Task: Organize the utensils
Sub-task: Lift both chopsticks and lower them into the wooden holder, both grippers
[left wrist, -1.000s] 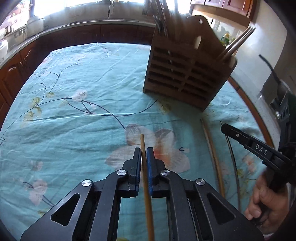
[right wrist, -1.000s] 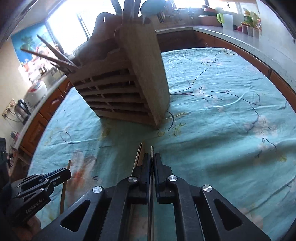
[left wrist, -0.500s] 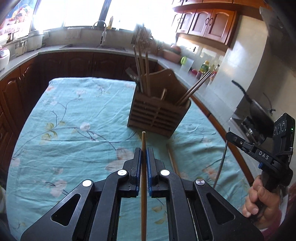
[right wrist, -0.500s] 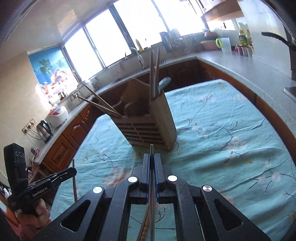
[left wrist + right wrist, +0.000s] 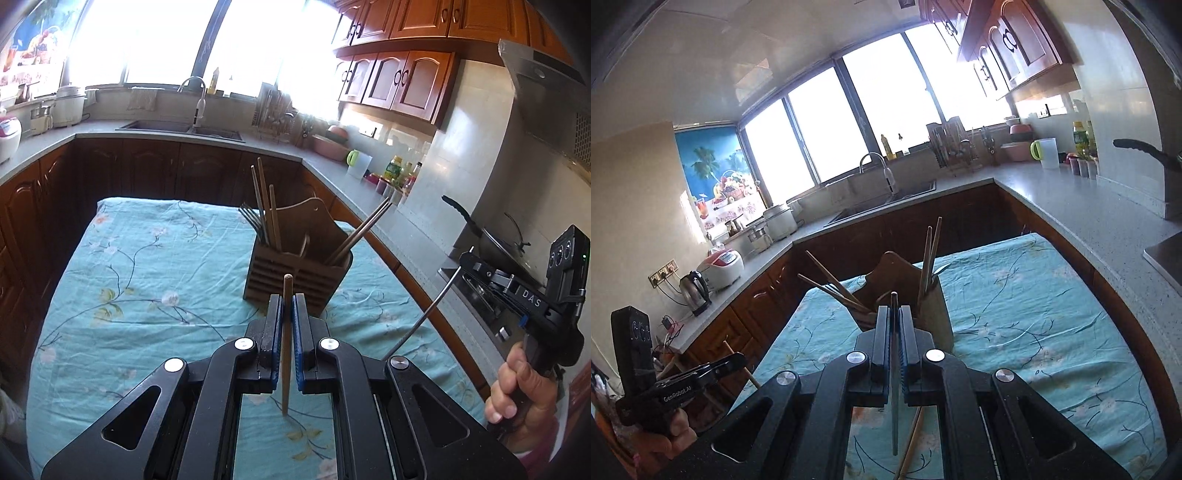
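Note:
My left gripper is shut on a wooden chopstick, held well above the table. My right gripper is shut on a thin metal chopstick; that chopstick also shows in the left wrist view beside the right gripper. The wooden slatted utensil holder stands on the table ahead of both grippers, with chopsticks and a fork upright in it; it also shows in the right wrist view. Another wooden chopstick lies on the cloth below the right gripper.
The table carries a teal floral cloth. Brown cabinets and a grey counter with a sink ring the table. A stove with a pan is at the right. The left gripper shows at lower left in the right wrist view.
Both grippers have risen from the cloth with their chopsticks and pulled back; the holder now looks smaller and farther off.

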### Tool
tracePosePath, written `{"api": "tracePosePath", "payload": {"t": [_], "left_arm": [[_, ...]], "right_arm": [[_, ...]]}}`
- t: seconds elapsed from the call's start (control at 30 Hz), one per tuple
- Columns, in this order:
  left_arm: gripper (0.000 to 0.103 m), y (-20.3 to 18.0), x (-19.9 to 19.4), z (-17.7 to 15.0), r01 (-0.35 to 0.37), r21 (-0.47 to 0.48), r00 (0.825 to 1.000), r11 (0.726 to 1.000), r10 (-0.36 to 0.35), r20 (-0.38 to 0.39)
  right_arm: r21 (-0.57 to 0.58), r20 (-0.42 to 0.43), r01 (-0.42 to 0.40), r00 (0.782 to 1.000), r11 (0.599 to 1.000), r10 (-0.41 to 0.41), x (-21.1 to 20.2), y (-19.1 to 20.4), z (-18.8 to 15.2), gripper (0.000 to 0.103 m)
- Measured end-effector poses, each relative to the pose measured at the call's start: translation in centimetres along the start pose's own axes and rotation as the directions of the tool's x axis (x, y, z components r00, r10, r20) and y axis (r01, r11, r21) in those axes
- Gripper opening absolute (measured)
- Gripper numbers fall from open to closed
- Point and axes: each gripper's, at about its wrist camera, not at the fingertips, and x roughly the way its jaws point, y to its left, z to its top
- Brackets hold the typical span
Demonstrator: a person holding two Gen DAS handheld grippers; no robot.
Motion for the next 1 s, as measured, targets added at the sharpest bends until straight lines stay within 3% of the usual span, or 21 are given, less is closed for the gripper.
{"api": "tracePosePath", "payload": {"t": [0.73, 1.0], "left_arm": [[0.005, 0.0, 0.7, 2.2, -0.013, -0.012, 0.998, 1.0, 0.014, 0.054], [0.005, -0.2, 0.5, 4.8, -0.01, -0.016, 0.993, 1.0, 0.012, 0.119]], "right_arm": [[0.003, 0.011, -0.006, 1.0, 1.0, 0.006, 1.4, 0.0, 0.8, 0.004], [-0.005, 0.03, 0.002, 1.0, 1.0, -0.002, 2.1, 0.1, 1.9, 0.004]]}}
